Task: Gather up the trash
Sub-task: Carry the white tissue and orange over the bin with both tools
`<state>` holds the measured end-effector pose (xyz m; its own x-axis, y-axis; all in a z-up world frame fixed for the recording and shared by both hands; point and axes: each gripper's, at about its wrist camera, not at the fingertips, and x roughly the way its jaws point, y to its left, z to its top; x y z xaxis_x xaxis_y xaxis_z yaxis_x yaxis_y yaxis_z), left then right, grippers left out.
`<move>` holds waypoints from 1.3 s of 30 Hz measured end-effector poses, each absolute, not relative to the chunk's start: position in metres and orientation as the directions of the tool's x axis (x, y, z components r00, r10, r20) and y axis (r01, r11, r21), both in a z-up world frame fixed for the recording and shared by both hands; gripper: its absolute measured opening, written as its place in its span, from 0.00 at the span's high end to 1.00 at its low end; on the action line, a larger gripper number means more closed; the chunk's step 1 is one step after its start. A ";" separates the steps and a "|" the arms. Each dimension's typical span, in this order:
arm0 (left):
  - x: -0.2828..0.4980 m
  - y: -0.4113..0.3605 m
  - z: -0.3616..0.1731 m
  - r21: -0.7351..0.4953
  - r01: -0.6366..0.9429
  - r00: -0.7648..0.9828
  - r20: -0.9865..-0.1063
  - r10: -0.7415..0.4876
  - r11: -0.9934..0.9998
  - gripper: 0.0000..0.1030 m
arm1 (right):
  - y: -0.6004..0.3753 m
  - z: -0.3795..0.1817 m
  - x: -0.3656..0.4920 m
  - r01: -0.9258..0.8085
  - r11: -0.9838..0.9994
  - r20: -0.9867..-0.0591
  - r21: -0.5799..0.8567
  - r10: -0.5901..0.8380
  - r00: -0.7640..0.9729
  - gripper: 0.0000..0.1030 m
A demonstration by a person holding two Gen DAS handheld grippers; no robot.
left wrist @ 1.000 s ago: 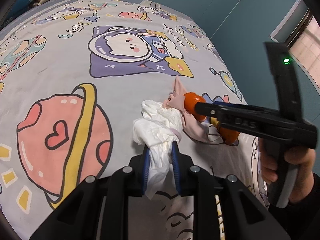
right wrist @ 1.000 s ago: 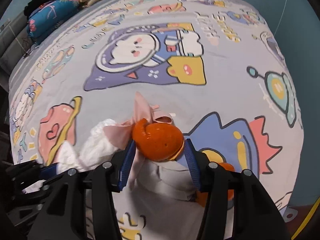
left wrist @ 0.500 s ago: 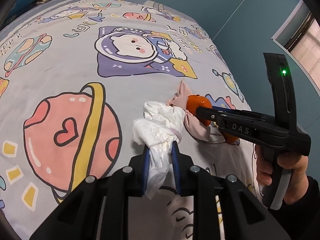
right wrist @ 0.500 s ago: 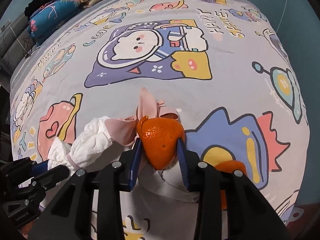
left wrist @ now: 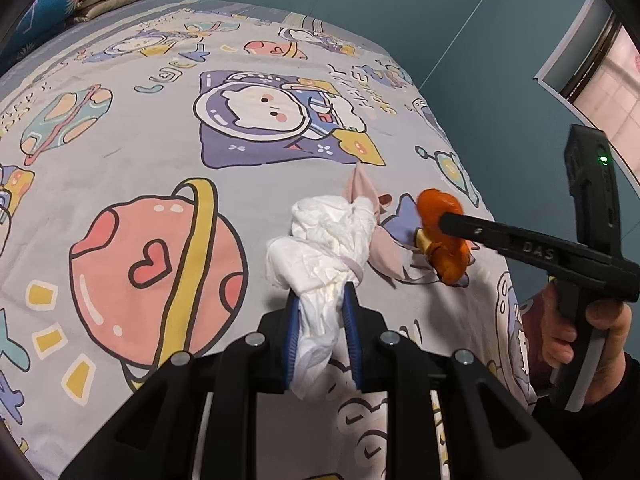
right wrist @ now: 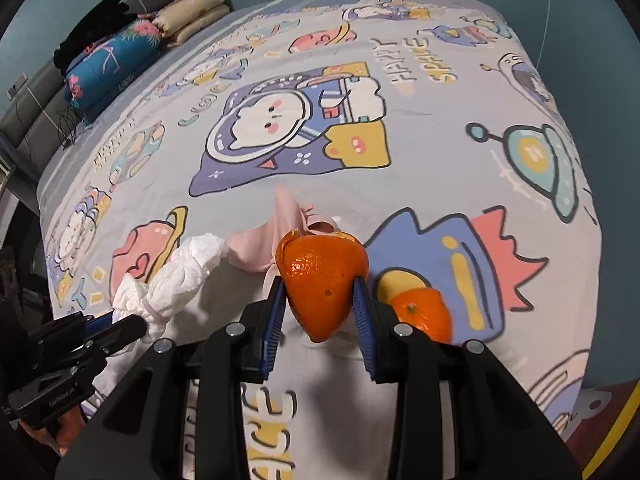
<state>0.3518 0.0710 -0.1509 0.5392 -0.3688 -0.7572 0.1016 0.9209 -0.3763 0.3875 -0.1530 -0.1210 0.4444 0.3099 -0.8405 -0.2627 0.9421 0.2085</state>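
Lengthwise, the crumpled white tissue (left wrist: 324, 248) is running straight out from the left gripper (left wrist: 322, 336), whose blue pads are pinching its near end. Beside it, the right gripper (right wrist: 320, 316) is squeezing an orange peel (right wrist: 322, 280), pointed end toward the camera. A pink scrap (right wrist: 260, 246) and a second peel piece (right wrist: 422, 314) are lying on the cartoon bedspread (right wrist: 400, 152), near its edge by the teal wall (left wrist: 460, 40); folded bedding (right wrist: 120, 48) is sitting at the far end.
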 end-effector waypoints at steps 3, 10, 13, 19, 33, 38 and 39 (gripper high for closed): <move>0.347 0.069 -0.144 -0.366 0.108 0.550 -0.752 -0.362 0.924 0.81 | -0.167 -0.107 0.376 -0.249 0.944 -0.822 0.215 0.312 0.476 0.69; 0.331 0.055 -0.113 -0.324 0.143 0.601 -0.722 -0.342 0.935 0.81 | -0.206 -0.072 0.341 -0.229 0.946 -0.775 0.229 0.320 0.545 0.69; 0.324 0.042 -0.099 -0.306 0.165 0.619 -0.708 -0.340 0.938 0.81 | -0.224 -0.058 0.322 -0.217 0.950 -0.755 0.223 0.309 0.578 0.69; 0.310 0.001 -0.067 -0.283 0.239 0.645 -0.669 -0.370 0.929 0.81 | -0.267 -0.034 0.285 -0.168 0.955 -0.717 0.245 0.295 0.631 0.69; 0.283 -0.117 -0.020 -0.219 0.444 0.624 -0.621 -0.475 0.869 0.81 | -0.379 -0.011 0.204 0.003 0.969 -0.662 0.249 0.168 0.730 0.69; 0.274 -0.163 -0.012 -0.179 0.506 0.610 -0.617 -0.497 0.843 0.81 | -0.412 -0.009 0.183 0.063 0.967 -0.651 0.246 0.117 0.750 0.69; 0.272 -0.173 -0.011 -0.172 0.518 0.605 -0.619 -0.501 0.838 0.81 | -0.418 -0.008 0.177 0.078 0.969 -0.649 0.235 0.097 0.754 0.69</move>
